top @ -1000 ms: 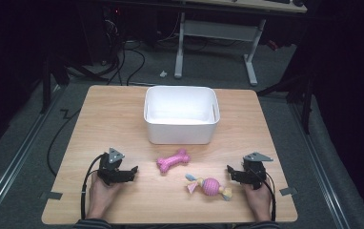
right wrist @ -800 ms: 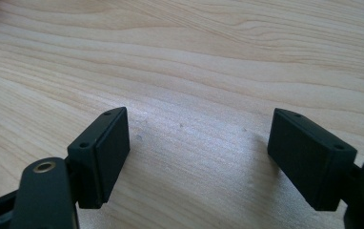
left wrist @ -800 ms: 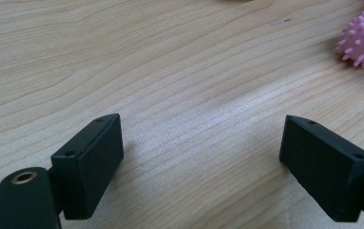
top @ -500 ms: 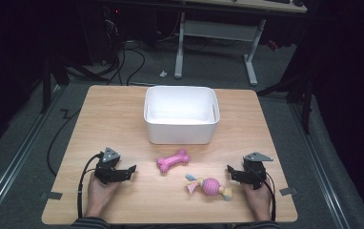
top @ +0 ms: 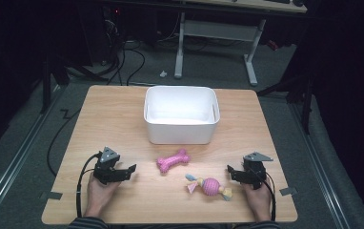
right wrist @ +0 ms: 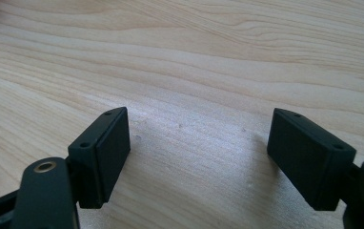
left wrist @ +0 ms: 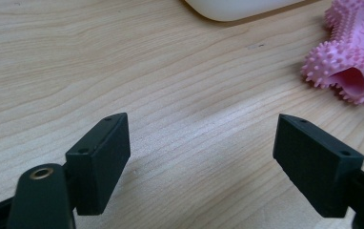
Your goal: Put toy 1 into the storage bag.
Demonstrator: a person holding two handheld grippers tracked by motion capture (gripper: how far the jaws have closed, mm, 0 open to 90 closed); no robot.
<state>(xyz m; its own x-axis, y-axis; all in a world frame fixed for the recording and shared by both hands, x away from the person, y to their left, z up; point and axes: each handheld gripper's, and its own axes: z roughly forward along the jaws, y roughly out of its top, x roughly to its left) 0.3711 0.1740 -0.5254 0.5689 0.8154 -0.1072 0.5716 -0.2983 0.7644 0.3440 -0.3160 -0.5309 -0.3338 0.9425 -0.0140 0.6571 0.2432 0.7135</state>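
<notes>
Both grippers rest low near the counter's front edge with jaws spread wide and empty: left gripper toward the front-left corner, right gripper toward the front-right; the pink spiky bone lies mid-counter just in front of the white bin, and the pink ball-and-rope toy sits nearer the front edge, just beside the right gripper. Likely step is the first reach: best to bring the left jaws square across the bone's narrow waist, not its knobbed ends, and close firmly since the nubs may slip. Against the earlier frames, the left gripper sits slightly farther left and nearer the front edge; toys, bin and right gripper unchanged.
</notes>
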